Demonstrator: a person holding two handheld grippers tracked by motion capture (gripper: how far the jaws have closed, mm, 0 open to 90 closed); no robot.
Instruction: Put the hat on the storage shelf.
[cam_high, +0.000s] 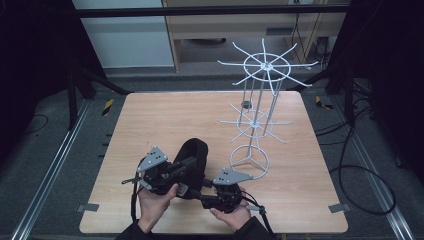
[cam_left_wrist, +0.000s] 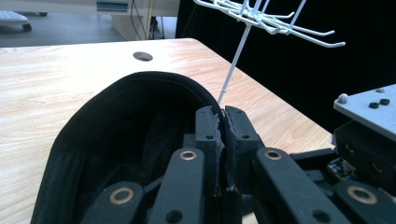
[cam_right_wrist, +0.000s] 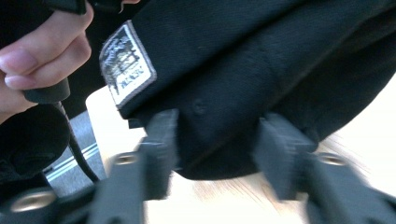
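Cap (cam_high: 196, 152) at lower centre of the high view, above the counter (cam_high: 150, 120), between left tool (cam_high: 186, 167) at its left and right tool (cam_high: 212, 192) at lower right. Wire rack (cam_high: 257, 115) standing on the counter, upper right of the cap, well apart. Cap brim (cam_left_wrist: 223, 135) inside the left tool.

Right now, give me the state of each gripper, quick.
Left gripper: shut on the rim of the black cap.
Right gripper: open, jaws either side of the cap's edge, not pressing it.
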